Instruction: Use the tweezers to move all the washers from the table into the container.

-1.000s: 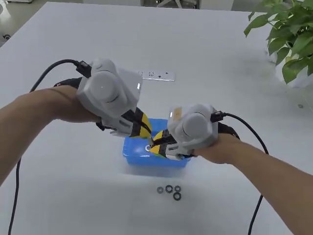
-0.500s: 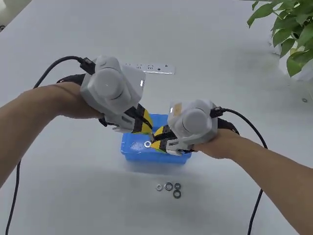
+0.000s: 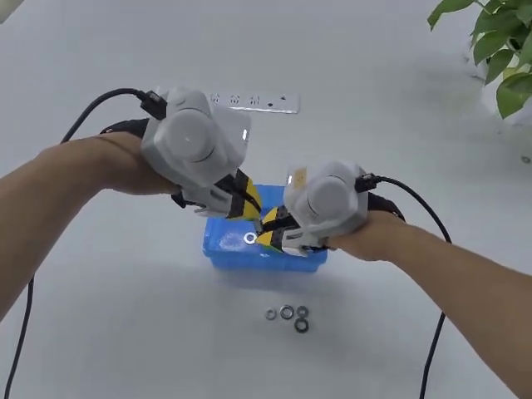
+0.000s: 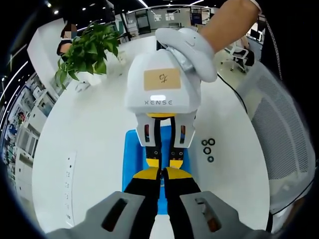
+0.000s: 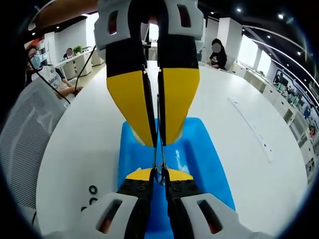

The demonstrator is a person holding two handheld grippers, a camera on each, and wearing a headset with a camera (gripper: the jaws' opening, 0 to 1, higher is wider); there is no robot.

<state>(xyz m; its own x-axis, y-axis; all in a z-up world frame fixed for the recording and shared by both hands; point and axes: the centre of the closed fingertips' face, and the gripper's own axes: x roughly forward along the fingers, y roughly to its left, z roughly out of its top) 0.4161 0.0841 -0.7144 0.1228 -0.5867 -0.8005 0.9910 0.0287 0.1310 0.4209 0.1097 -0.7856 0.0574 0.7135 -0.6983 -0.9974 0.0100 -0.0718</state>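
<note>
washers point(image 3: 288, 314): four lie unmoved at the counter's point(image 3: 374, 83) lower centre, and one washer point(image 3: 250, 238) rests in the blue container point(image 3: 241, 259). left gripper point(image 4: 162, 174) and right gripper point(image 5: 160, 175) stay clenched on the tweezers point(image 5: 160, 149) above it, so four remain to move.

Container point(image 3: 220, 249), washers point(image 3: 287, 314), power strip point(image 3: 253, 101) obstruct; elsewhere seemingly open.

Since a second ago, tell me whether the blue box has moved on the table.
No. The blue box sits as near the loose washers as before.
</note>
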